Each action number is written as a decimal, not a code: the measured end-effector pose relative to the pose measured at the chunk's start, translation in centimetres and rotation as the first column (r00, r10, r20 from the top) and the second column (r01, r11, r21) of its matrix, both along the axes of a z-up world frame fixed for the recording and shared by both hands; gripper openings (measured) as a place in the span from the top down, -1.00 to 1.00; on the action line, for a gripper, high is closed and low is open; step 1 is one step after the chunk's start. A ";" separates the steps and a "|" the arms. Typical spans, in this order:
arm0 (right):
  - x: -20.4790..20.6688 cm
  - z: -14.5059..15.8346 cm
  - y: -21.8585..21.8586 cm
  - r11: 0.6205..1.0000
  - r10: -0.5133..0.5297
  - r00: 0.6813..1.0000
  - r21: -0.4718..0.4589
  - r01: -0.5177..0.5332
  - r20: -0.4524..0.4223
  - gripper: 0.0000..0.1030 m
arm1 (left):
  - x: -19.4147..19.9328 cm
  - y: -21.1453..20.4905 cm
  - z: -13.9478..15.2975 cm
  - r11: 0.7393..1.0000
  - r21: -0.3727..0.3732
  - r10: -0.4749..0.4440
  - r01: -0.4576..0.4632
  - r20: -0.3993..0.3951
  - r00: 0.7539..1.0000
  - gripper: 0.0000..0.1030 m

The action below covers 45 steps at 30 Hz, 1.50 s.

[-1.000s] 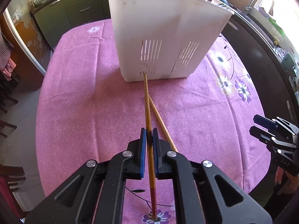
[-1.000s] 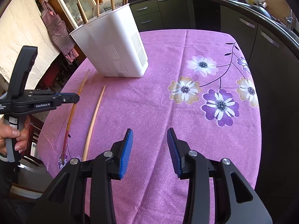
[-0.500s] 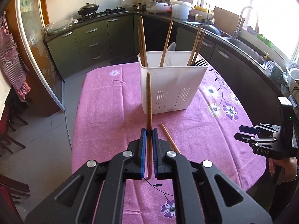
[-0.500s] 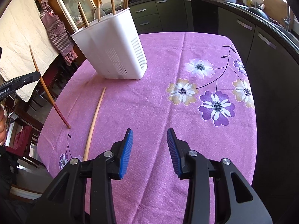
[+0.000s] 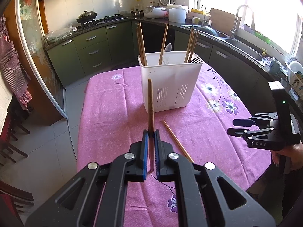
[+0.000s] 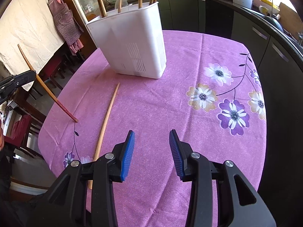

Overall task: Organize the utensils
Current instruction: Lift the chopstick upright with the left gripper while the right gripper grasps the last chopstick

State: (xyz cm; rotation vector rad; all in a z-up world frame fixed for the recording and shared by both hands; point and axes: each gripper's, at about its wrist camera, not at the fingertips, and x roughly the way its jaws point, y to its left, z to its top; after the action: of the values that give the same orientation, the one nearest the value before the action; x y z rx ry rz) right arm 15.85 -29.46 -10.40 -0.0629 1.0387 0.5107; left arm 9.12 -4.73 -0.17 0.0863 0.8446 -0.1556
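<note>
The left hand-held gripper (image 5: pixel 151 138) is clamped on a dark wooden chopstick (image 5: pixel 150 102), held in the air in front of the white utensil holder (image 5: pixel 170 83). A second chopstick (image 6: pixel 106 124) lies on the desk (image 6: pixel 189 113) near the holder. The right hand-held gripper (image 6: pixel 152 152) is open and empty.

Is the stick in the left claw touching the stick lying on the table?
Apart. The right wrist view shows the held chopstick lifted in the left claw, with pink tablecloth between it and the lying chopstick.
</note>
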 end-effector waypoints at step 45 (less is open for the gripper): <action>5.6 -3.1 15.2 0.957 0.153 0.980 -0.230 -0.179 -0.125 0.87 | -0.3 0.2 -0.2 0.998 0.024 -0.053 0.053 0.018 0.998 0.88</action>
State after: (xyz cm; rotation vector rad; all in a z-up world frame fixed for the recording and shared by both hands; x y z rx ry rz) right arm 21.45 -14.23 -13.53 -0.3441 1.2020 0.5424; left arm 8.77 -4.56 -0.40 0.1316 0.8263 -0.1945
